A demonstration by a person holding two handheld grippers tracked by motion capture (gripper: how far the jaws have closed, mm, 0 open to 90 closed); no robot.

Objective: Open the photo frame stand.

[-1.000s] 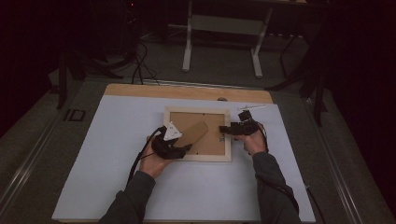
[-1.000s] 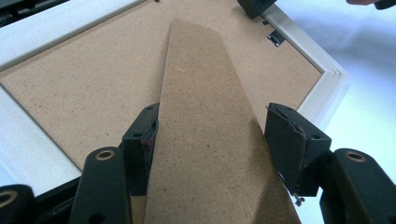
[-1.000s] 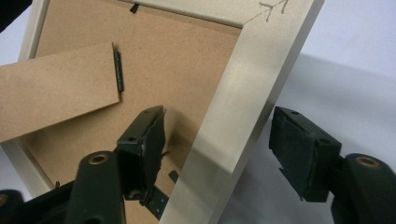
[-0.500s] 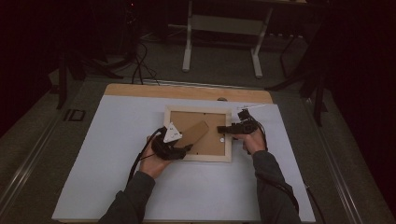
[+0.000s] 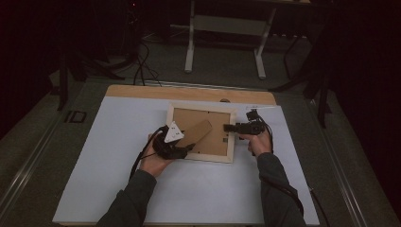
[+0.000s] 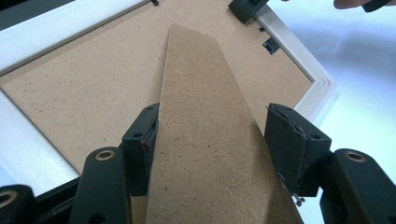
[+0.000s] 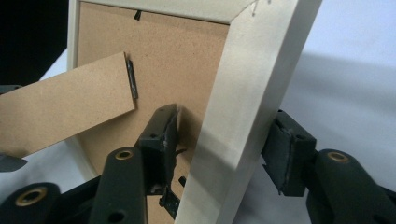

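A picture frame (image 5: pixel 203 132) lies face down at the middle of the white table (image 5: pixel 94 189), its brown backing board (image 6: pixel 84 88) up and its fold-out stand (image 6: pixel 205 135) raised off the board. The left gripper (image 6: pixel 215 140) straddles the stand, fingers (image 6: pixel 287 140) spread; one pad touches the stand's edge, the other stands just clear. The right gripper (image 7: pixel 219 149) straddles the frame's right rail (image 7: pixel 243 88), the inner finger near the rail, the outer one apart. Done well, the right should steady the rail while the left closes squarely on the stand before swinging it.
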